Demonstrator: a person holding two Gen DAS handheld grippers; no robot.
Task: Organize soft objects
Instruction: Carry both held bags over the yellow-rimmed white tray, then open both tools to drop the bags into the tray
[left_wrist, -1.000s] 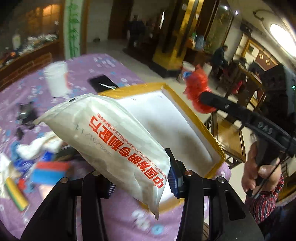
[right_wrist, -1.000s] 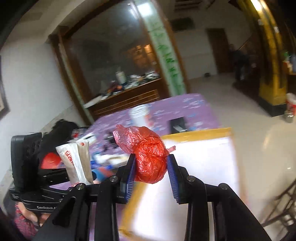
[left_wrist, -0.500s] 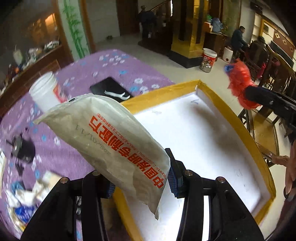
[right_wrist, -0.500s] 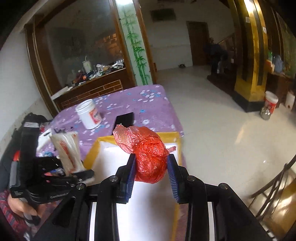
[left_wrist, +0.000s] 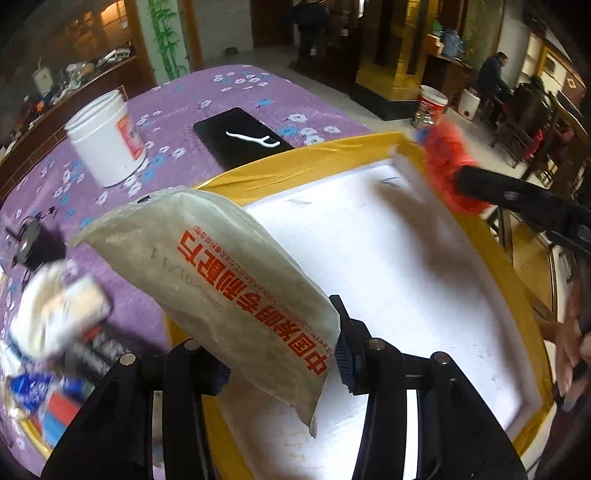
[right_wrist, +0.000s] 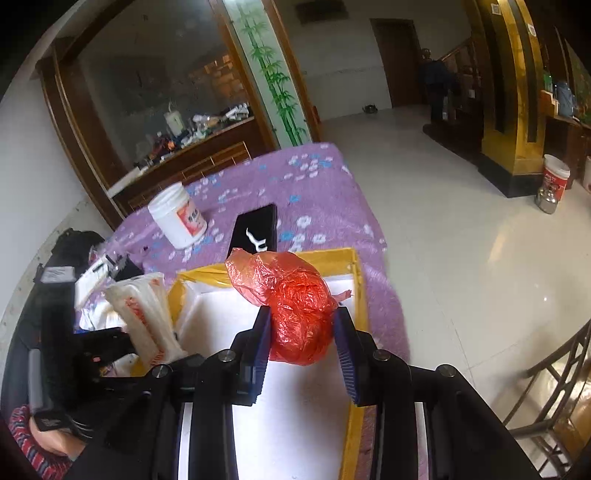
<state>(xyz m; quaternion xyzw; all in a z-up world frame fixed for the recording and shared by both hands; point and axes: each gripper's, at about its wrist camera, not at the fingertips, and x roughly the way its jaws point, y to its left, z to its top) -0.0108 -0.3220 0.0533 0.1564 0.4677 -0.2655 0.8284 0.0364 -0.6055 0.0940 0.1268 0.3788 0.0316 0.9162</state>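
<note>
My left gripper (left_wrist: 280, 354) is shut on a white soft packet with red print (left_wrist: 221, 273), held above the near left corner of a white foam box with a yellow taped rim (left_wrist: 332, 151). My right gripper (right_wrist: 301, 347) is shut on a crumpled red plastic bag (right_wrist: 295, 306), held over the same box (right_wrist: 354, 280) near its far right corner. The bag also shows in the left wrist view (left_wrist: 448, 166), and the packet shows in the right wrist view (right_wrist: 147, 314).
On the purple flowered cloth (left_wrist: 236, 88) stand a white jar (left_wrist: 107, 140) and a black phone (left_wrist: 240, 136) beyond the box. Loose wrappers and packets (left_wrist: 48, 321) lie left of it. The table edge and tiled floor (right_wrist: 461, 236) are on the right.
Both grippers have moved in over the foam box with their loads. The red bag has come lower and closer to the box's far right corner.
</note>
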